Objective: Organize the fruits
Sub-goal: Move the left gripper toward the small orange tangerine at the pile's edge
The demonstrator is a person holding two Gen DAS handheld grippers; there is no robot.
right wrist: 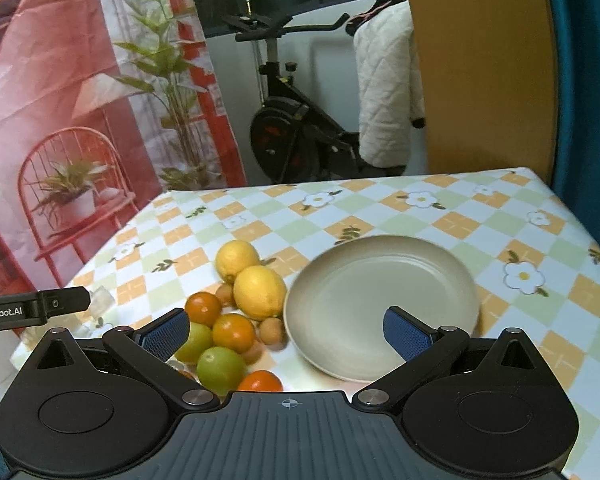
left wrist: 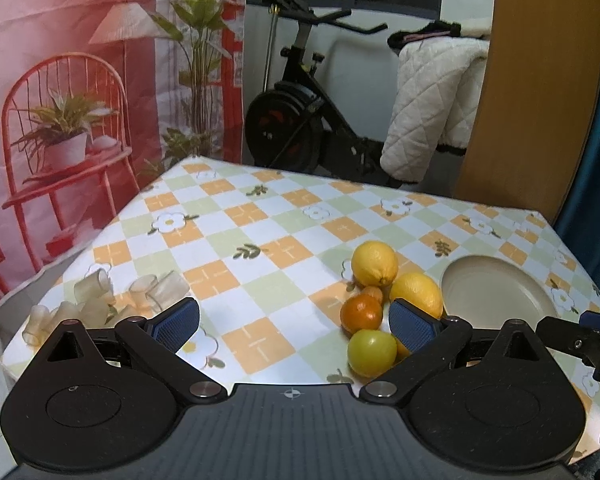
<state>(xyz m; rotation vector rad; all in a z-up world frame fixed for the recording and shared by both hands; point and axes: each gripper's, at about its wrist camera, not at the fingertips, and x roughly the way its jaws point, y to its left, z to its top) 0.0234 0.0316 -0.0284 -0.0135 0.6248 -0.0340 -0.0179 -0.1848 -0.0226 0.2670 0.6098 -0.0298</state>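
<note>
A pile of fruit lies on the checkered tablecloth: two lemons [right wrist: 259, 292], oranges [right wrist: 233, 332], green citrus [right wrist: 221, 370] and small brown fruits [right wrist: 272, 332]. A beige plate [right wrist: 380, 304] stands just right of the pile with nothing on it. My right gripper [right wrist: 286, 330] is open above the near rim of the plate and the fruit. My left gripper [left wrist: 294, 324] is open too, left of the pile, with its right finger beside an orange [left wrist: 361, 314] and a green fruit [left wrist: 371, 353]. Both lemons [left wrist: 375, 263] and the plate [left wrist: 496, 292] show in the left view.
Several clear plastic cups [left wrist: 88, 300] lie tipped at the table's left corner. Behind the table stand an exercise bike [left wrist: 300, 108], a quilted white jacket [left wrist: 432, 108], a wooden panel [left wrist: 540, 80] and a red printed backdrop [left wrist: 60, 100]. The table edges fall away left and right.
</note>
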